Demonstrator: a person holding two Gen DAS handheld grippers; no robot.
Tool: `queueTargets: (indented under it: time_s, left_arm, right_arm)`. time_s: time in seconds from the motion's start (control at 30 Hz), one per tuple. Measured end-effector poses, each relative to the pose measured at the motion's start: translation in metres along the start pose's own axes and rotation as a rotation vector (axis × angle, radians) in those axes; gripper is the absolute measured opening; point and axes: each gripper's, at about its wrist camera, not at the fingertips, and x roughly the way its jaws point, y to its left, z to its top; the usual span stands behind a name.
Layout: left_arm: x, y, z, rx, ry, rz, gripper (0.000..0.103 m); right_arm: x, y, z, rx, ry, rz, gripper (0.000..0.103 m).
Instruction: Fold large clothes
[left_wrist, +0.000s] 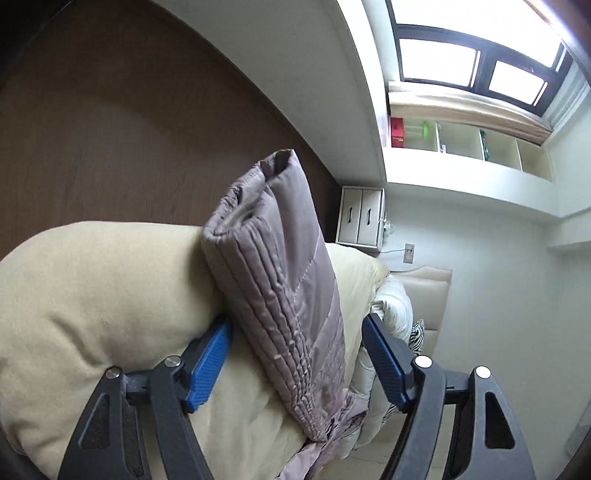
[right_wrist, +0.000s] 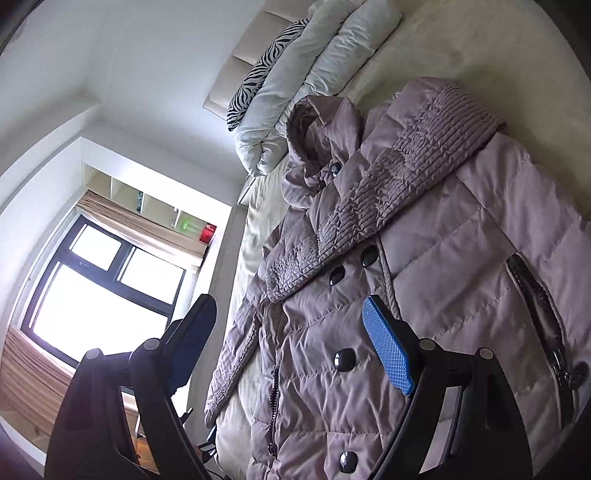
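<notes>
A: Starting at the left, what are the left tongs (left_wrist: 297, 354) doing?

B: They stand wide apart, holding nothing. A sleeve (left_wrist: 280, 280) of the coat runs up between the fingers toward twelve o'clock, its cuff sticking up in the air over the bed (left_wrist: 92, 288), but neither finger looks to be pressing it.

A: And the right tongs (right_wrist: 291, 339)?

B: Also wide and empty, hanging over the coat (right_wrist: 424, 295) near its front buttons, at about six o'clock in that view.

A: So how should this step go?

B: I'd judge the sleeves are being brought across the front. Grip the sleeve near the cuff, not mid-arm, lay it flat across the chest, and press the puffy padding down so it doesn't spring back.

A: How does the coat look?

B: Mauve, quilted and bulky, lying face up on the beige bed with the hood toward eleven o'clock by the white duvet (right_wrist: 306, 85). Dark buttons run down the front, a zip pocket sits at three o'clock, and one ribbed sleeve already crosses the chest
</notes>
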Motion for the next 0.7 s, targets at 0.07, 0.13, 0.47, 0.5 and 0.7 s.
queueTargets:
  time_s: [0.07, 0.13, 0.47, 0.5, 0.7]
  left_arm:
    - [0.005, -0.001, 0.006, -0.011, -0.015, 0.001, 0.071]
    - [0.009, 0.0, 0.011, -0.018, -0.03, 0.034, 0.049]
    - [-0.002, -0.046, -0.006, 0.238, -0.04, 0.021, 0.015]
    - [-0.005, -0.061, -0.017, 0.314, -0.04, 0.012, 0.015]
    - [0.003, -0.15, -0.147, 0.9, 0.036, -0.008, 0.015]
  right_arm:
    - [-0.004, 0.002, -0.003, 0.002, -0.005, -0.003, 0.081]
    - [-0.007, 0.002, -0.004, 0.003, -0.003, -0.003, 0.081]
    - [-0.016, -0.003, -0.022, -0.01, 0.026, -0.025, 0.081]
    - [-0.016, -0.004, -0.022, -0.01, 0.028, -0.024, 0.081]
    - [-0.011, -0.003, -0.025, -0.024, 0.063, -0.021, 0.081]
